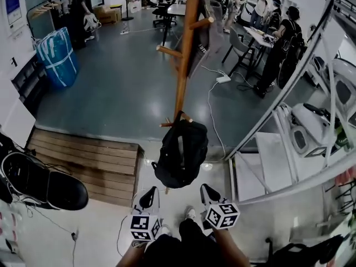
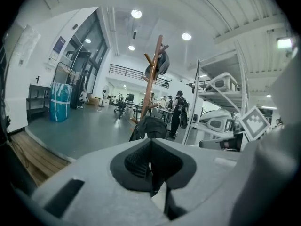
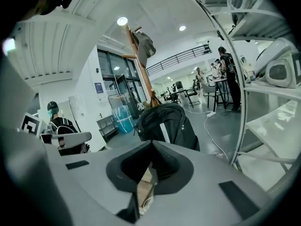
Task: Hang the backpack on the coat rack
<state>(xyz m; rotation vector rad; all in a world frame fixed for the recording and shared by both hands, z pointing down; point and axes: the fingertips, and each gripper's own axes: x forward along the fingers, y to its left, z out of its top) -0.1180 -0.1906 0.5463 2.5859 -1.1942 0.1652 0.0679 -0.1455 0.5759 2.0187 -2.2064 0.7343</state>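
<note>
Plenty to see at the far left: a blue wrapped bundle (image 1: 57, 57) stands on the grey floor (image 1: 111, 93), and nearer the camera lies a wooden platform (image 1: 89, 160). Moving in, the left hand-held gripper (image 1: 148, 196) sits at the bottom of the head view. Its jaws are pressed together with nothing between them, as its own view shows plainly. It is clear of the backpack, just short of its lower end.

Now the centre, and here's the main item: the backpack (image 1: 181, 154) is up on the coat rack (image 1: 183, 65), with its top right at the lowest pegs (image 1: 167, 124) of the wooden pole and its body hanging down from there. It is black, rounded and plump. A pale strip runs down the middle of its face, which shows as a light band in the right gripper view. Whether a loop sits over a peg can't be made out. Higher up the same pole, a grey bag (image 1: 200, 38) hangs from an upper peg.

Just right of the backpack's lower end comes the right hand-held gripper (image 1: 208, 193). Its jaws are closed tight on nothing, and it too is apart from the backpack.

Further right, a white cable (image 1: 214, 110) trails across the floor. Then comes metal shelving (image 1: 311, 65) carrying white housings, and people (image 1: 281, 43) stand at the back by the desks.
</note>
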